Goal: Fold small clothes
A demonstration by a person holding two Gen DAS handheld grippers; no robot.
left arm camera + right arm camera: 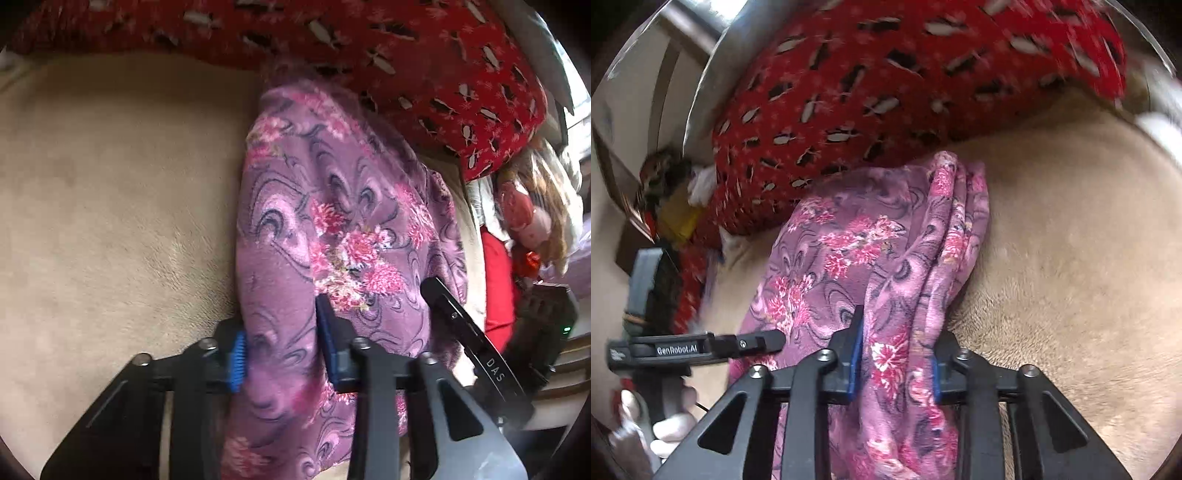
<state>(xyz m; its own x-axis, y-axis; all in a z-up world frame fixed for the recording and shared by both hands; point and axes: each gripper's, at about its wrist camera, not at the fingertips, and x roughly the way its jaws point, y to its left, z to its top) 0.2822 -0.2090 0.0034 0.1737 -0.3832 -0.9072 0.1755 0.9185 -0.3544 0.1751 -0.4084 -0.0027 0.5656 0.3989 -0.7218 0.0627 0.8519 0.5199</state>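
Both hand-held grippers, left (282,345) and right (897,360), pinch my purple garment (332,206): soft, limp; grip edges.

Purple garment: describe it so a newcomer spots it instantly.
Start at the wide beige plush surface with the red patterned cushion along its far edge. Just in front of that cushion lies the purple garment, with both hand-held grippers closed on its near end. It is the only mauve fleece with pink flower clusters and dark swirls; everything nearby is plain beige or red.
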